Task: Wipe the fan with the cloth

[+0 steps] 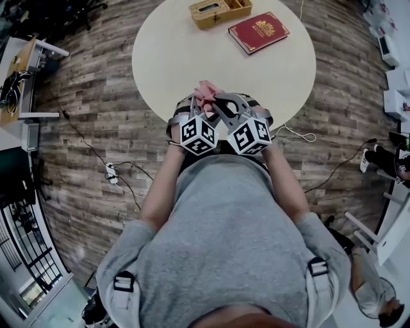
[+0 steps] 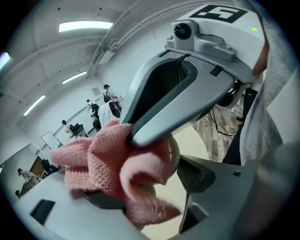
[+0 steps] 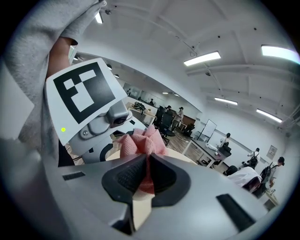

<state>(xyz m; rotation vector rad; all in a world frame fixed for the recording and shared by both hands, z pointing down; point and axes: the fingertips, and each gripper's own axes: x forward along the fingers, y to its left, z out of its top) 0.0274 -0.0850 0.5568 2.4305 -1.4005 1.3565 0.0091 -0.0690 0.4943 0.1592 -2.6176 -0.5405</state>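
Observation:
A pink knitted cloth is bunched between my two grippers over the near edge of the round table. My right gripper is shut on the cloth, which sticks up past its pads. In the left gripper view the cloth lies between the jaws of my left gripper, which stand apart; a strip of table shows between the cloth and one pad. A finger of the right gripper crosses over the cloth there. I see no fan in any view.
A red book and a wooden box lie at the far side of the table. Cables and a power strip run over the wooden floor at the left. A dark round shape sits partly hidden under the grippers.

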